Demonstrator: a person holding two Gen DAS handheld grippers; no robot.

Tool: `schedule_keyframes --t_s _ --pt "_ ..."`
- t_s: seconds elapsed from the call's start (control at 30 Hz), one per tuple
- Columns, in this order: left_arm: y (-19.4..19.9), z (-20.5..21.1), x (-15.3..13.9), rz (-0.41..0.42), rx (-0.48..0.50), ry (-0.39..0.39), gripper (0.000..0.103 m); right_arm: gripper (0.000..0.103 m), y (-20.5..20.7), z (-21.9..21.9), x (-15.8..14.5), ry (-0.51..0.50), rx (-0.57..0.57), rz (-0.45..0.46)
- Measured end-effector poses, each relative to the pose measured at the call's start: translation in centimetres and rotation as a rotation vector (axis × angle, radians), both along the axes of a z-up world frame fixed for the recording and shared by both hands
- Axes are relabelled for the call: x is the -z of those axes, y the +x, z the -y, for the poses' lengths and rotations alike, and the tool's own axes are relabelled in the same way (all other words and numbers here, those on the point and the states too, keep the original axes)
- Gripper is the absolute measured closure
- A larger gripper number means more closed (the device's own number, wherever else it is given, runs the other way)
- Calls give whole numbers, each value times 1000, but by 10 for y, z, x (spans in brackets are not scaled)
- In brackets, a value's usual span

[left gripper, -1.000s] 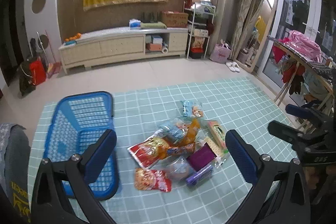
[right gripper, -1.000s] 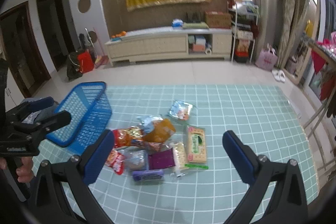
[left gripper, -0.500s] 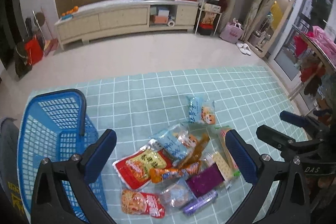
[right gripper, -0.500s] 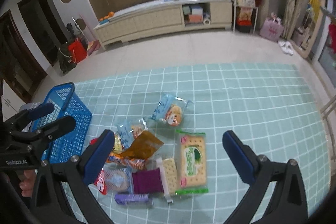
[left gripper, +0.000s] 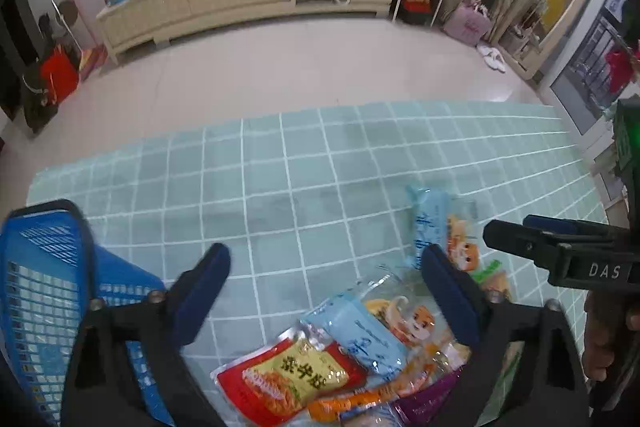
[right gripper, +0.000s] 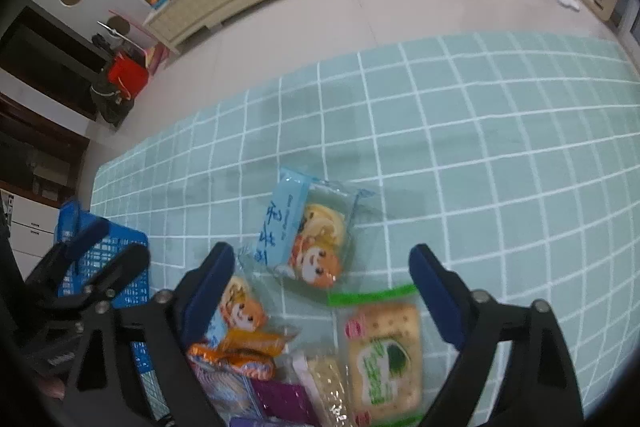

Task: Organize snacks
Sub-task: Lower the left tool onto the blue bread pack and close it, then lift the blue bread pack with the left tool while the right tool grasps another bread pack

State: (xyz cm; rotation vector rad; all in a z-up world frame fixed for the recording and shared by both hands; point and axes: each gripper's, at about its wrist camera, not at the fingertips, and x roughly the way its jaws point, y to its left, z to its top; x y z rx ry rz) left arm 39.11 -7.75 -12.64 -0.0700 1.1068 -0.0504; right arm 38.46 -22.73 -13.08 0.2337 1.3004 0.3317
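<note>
Snack packs are lying flat in a loose, overlapping pile on the mat beside the blue basket (left gripper: 48,291): a red-yellow pouch (left gripper: 288,375), two blue cartoon bags (right gripper: 312,235) (left gripper: 360,335), a green-trimmed cracker pack (right gripper: 384,355), a purple pack (right gripper: 284,399), and orange sticks (right gripper: 240,355).

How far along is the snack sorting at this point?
Nothing looks done: the visible part of the blue basket holds no snacks. Nothing is in hand; the left hand-held gripper and the right hand-held gripper are both open over the pile. All packets remain on the mat, including the red packet and the cracker pack.
</note>
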Motion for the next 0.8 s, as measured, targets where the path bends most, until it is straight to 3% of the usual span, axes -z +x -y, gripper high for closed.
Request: schedule_keyframes --t_s 0.07,0.4,0.47,0.8 --pt "5 -4 9 -34 -24 -16 29 16 9 -5 7 -1 -7 -23" --pt "6 -8 27 -79 -29 -12 29 17 36 -32 36 -96 -17 -99" --pt "2 -10 26 -80 -36 -21 29 31 36 -33 41 -112 -22 -110" --pt "-11 -5 29 -117 -19 -35 29 34 1 -23 33 -127 -102 -50"
